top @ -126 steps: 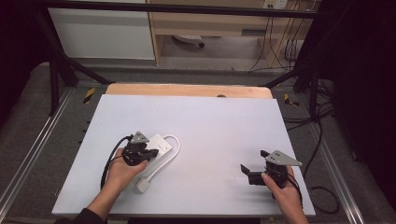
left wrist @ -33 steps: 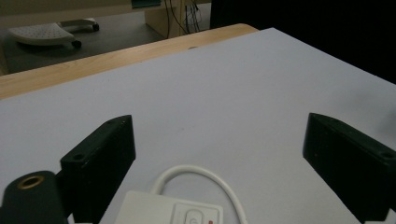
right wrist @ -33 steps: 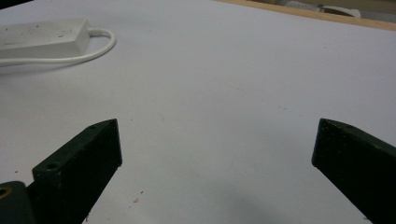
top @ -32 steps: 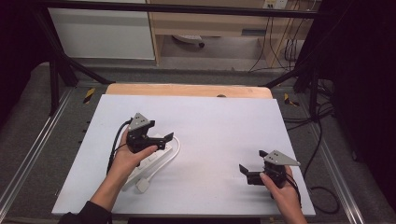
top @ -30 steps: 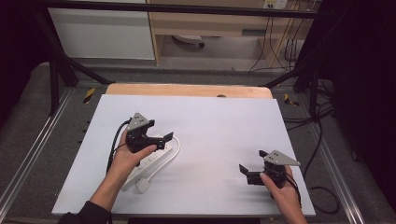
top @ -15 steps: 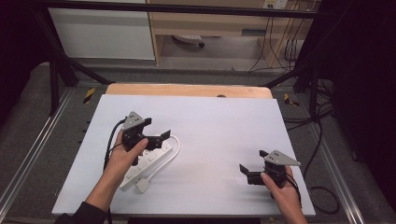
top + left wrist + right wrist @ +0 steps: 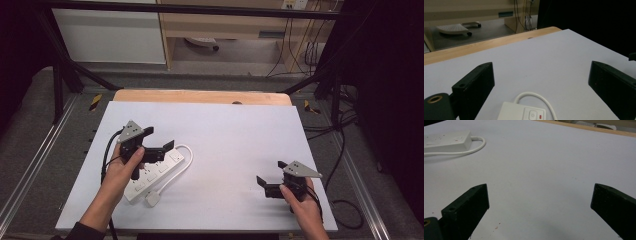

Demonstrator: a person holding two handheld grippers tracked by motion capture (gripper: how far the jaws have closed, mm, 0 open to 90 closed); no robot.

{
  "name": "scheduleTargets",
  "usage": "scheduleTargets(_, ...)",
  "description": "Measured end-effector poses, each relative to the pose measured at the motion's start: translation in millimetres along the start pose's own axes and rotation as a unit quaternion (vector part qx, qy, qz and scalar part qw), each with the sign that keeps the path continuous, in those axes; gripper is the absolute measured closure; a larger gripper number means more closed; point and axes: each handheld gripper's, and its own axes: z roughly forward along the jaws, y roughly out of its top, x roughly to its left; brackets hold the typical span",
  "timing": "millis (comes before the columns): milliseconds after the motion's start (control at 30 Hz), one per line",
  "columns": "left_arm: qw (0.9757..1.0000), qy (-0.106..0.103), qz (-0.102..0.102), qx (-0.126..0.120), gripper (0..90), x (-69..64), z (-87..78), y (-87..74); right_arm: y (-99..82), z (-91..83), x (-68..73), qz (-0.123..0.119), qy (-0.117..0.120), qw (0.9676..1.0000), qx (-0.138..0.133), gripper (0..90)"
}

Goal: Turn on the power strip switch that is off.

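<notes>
— Where the flat white tabletop [image 7: 220, 130] spreads across the middle of the high view, what lies on it?

— A long white plastic power strip [image 7: 155, 172], at centre-left of the frame, running diagonally from lower left to upper right. Its thin white cord [image 7: 186, 155] loops out of the upper end and curls back down to a white plug [image 7: 152, 199] lying just beside the strip's lower end.

— And the black two-jaw left gripper [image 7: 159, 140]?

— It hovers over the strip's upper end with its jaws spread wide and nothing between them. In the left gripper view the strip's switch end [image 7: 524, 113] sits low in the frame, between the two jaws.

— The black two-jaw right gripper [image 7: 270, 177]?

— Lower right of the high view, well apart from the strip, jaws equally wide and empty over bare tabletop.
</notes>
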Motion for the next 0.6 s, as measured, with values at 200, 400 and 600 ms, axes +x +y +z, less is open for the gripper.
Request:
scheduleTargets(200,1.0,-0.001,0.002,-0.005,5.9,1.2,-14.1,0.3,-0.1,0.1,-0.2,0.003,0.0,1.0,0.001,2.2)
scheduleTargets(400,0.9999,0.006,0.002,-0.009,5.9,5.1,-28.9,-2.5,0.0,0.4,0.2,0.001,-0.001,1.0,0.001,2.2)
scheduleTargets(600,0.9998,0.012,0.002,-0.012,5.9,8.4,-42.5,-6.4,0.0,0.6,-0.4,0.001,-0.002,1.0,0.001,2.2)
